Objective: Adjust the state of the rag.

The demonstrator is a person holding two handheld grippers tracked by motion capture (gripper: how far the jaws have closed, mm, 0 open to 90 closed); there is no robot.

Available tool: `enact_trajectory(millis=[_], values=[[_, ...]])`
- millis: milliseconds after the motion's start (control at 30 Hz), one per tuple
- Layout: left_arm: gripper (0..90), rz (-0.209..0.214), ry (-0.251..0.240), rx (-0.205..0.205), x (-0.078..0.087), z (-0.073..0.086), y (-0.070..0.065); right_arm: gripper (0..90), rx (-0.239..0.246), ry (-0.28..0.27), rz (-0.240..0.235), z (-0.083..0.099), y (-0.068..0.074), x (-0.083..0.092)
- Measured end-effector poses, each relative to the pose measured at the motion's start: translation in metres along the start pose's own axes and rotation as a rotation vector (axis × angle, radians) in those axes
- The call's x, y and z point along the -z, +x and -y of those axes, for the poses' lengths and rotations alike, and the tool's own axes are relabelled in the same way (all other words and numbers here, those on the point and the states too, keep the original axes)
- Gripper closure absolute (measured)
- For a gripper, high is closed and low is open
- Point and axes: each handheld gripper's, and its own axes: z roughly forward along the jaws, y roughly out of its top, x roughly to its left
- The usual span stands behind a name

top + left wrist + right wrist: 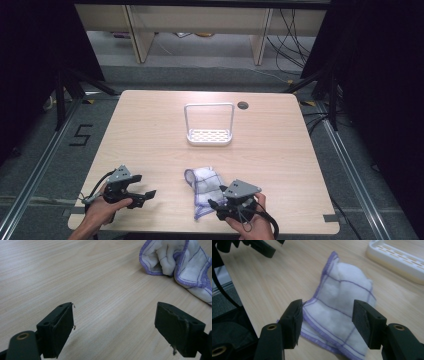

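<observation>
While straddling the near end of the crumpled white cloth with purple grid lines and purple hem [337, 315], right tool [327, 325] half wide, pads either side but not yet pressing, likely set to pinch. Left tool [115, 327] wide, holding nothing, waiting left of cloth. Cloth near the middle front of the pale wooden counter [150, 125], long axis near to far, leaning left; white plastic rack [209, 136] beyond.

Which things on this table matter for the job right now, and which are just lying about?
In the job:
cloth
right gripper, jaws open astride the cloth's near edge

Lying about:
white rack
left gripper, open over bare table
</observation>
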Motion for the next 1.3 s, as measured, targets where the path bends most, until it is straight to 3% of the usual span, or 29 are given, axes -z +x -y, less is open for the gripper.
enact_trajectory(millis=[33,133,167,333,367,467,567,600,633,667,767,900,933,1000,1100,1233,1300], values=[[14.9,-0.001,0.002,-0.002,0.0,0.0,0.0,45.2,0.026,0.013,-0.024,-0.002,0.004,-0.006],[14.9,0.003,-0.003,-0.004,0.0,-0.001,-0.001,46.2,0.025,0.031,-0.024,-0.005,0.009,-0.013],[14.8,0.002,-0.001,-0.005,0.0,-0.001,-0.001,46.6,0.055,0.036,-0.031,-0.006,0.012,-0.021],[14.9,0.001,-0.002,-0.002,0.0,0.0,0.0,47.4,0.061,0.083,-0.049,-0.009,0.019,-0.036],[14.8,-0.001,-0.002,0.001,0.0,0.0,0.0,48.0,0.087,0.084,-0.051,-0.01,0.02,-0.042],[14.8,-0.001,-0.001,-0.002,0.0,0.0,0.0,48.9,0.076,0.092,-0.048,-0.01,0.023,-0.049],[14.9,-0.001,0.0,-0.002,0.0,-0.001,-0.001,51.7,0.103,0.095,-0.059,-0.012,0.023,-0.059],[14.9,0.0,0.001,-0.004,0.0,-0.001,-0.001,55.1,0.099,0.132,-0.054,-0.012,0.024,-0.065],[14.9,0.0,0.001,-0.004,0.0,-0.001,-0.001,55.1,0.099,0.132,-0.054,-0.012,0.024,-0.065],[14.9,0.0,0.001,-0.004,0.001,-0.001,0.0,60.6,0.13,0.171,-0.048,-0.012,0.023,-0.07],[14.9,0.0,-0.001,-0.003,0.001,-0.001,-0.001,68.0,0.139,0.173,-0.039,-0.01,0.022,-0.074],[14.9,-0.003,-0.007,-0.002,0.0,-0.001,-0.002,84.4,0.14,0.157,-0.043,-0.013,0.021,-0.069],[14.9,-0.003,-0.006,-0.002,0.0,-0.001,-0.002,86.4,0.169,0.148,-0.043,-0.014,0.02,-0.067],[14.9,-0.002,-0.005,-0.004,0.0,-0.001,-0.002,88.1,0.185,0.146,-0.025,-0.015,0.019,-0.063],[15.0,0.003,-0.005,-0.008,0.0,-0.001,-0.002,88.8,0.194,0.134,-0.039,-0.02,0.016,-0.056],[15.0,0.002,-0.01,-0.004,0.0,-0.002,-0.002,89.3,0.199,0.055,-0.011,-0.032,0.006,-0.032],[15.0,0.001,-0.004,-0.014,0.0,-0.002,-0.003,89.3,0.201,0.043,-0.008,-0.034,0.005,-0.028]])
